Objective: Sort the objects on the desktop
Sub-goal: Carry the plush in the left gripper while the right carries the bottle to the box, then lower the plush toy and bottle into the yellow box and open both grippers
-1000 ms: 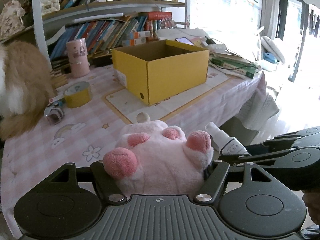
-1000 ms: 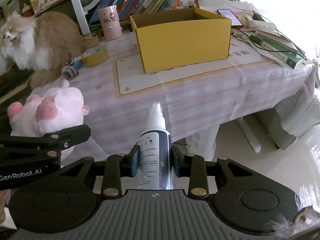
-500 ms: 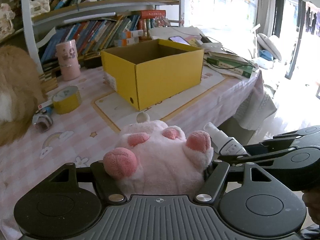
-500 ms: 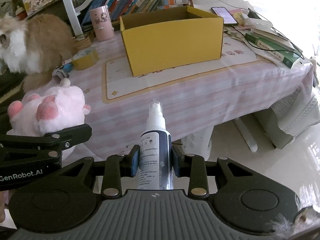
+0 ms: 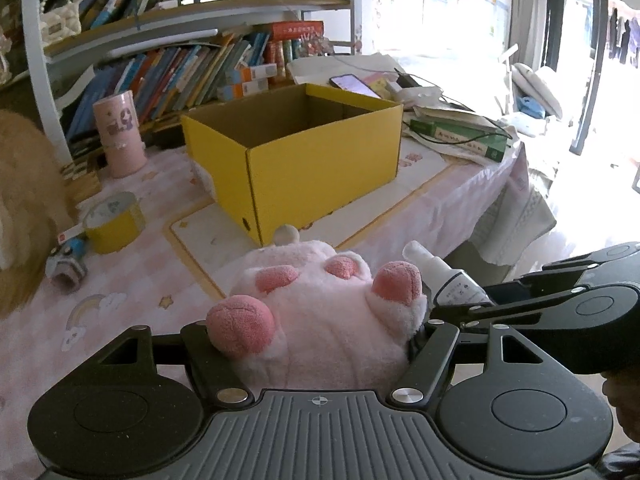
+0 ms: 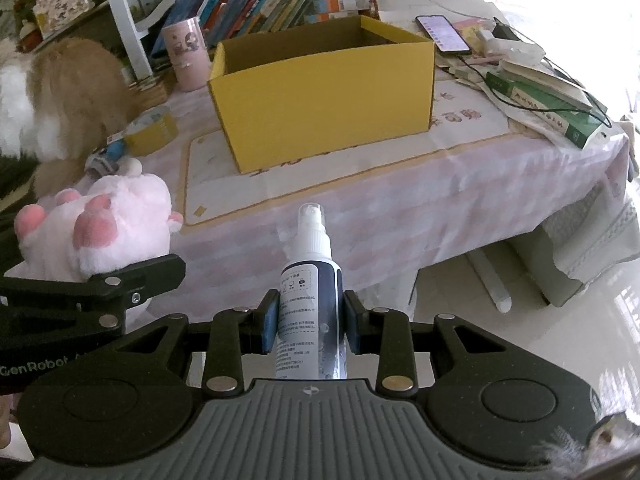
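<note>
My left gripper [image 5: 316,344] is shut on a pink plush toy [image 5: 316,320] with darker pink paw pads, held above the table's near edge. The toy also shows at the left of the right wrist view [image 6: 100,228]. My right gripper [image 6: 308,320] is shut on a white and dark blue spray bottle [image 6: 310,300], nozzle pointing forward, held off the table's front edge. The bottle shows in the left wrist view [image 5: 444,280] just right of the toy. An open, empty yellow cardboard box [image 5: 296,152] stands on a mat on the table ahead [image 6: 324,88].
A pink cup [image 5: 119,134], a yellow tape roll [image 5: 114,222] and a small blue-grey object [image 5: 66,266] sit at left. A fluffy cat [image 6: 60,96] sits at the far left. Books, a phone [image 6: 442,34] and cables lie right of the box. Bookshelves stand behind.
Both grippers have moved forward and closer to the yellow box, still holding the toy and the bottle. The box looks larger now.
</note>
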Motion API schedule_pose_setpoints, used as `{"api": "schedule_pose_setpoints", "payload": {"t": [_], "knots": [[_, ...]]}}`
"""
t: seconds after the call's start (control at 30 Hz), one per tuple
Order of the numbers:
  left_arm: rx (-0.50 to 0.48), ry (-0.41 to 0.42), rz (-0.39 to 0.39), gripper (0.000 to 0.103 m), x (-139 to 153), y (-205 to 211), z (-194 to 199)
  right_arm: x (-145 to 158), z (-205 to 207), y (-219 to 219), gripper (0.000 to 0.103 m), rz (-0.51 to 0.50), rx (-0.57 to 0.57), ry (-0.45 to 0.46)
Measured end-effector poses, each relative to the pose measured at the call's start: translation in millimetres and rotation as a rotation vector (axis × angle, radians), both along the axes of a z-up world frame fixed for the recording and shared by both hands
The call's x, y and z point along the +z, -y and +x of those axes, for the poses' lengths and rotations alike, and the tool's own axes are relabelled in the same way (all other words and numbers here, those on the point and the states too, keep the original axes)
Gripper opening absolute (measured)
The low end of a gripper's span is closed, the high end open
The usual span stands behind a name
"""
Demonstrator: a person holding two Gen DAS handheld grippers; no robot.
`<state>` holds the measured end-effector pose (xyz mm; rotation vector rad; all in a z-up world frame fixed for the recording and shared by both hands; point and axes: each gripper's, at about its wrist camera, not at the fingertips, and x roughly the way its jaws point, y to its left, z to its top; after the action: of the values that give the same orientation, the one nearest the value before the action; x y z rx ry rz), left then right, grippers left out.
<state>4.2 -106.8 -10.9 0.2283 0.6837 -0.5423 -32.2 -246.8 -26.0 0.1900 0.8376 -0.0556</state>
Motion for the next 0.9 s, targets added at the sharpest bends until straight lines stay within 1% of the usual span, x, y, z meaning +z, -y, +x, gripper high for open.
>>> {"api": "schedule_pose_setpoints", "payload": {"t": [0.3, 0.43, 0.63, 0.9], "knots": [[0.006, 0.027, -0.01, 0.072, 5, 22, 22, 6, 22, 23, 0.03, -0.005, 0.011, 0.025], [0.016, 0.064, -0.021, 0.072, 14, 32, 33, 13, 36, 37, 0.03, 0.004, 0.02, 0.048], [0.048, 0.136, -0.06, 0.072, 35, 47, 53, 35, 61, 63, 0.03, 0.004, 0.038, 0.127], [0.15, 0.224, -0.122, 0.072, 61, 68, 86, 69, 103, 104, 0.03, -0.014, 0.07, 0.234]]}}
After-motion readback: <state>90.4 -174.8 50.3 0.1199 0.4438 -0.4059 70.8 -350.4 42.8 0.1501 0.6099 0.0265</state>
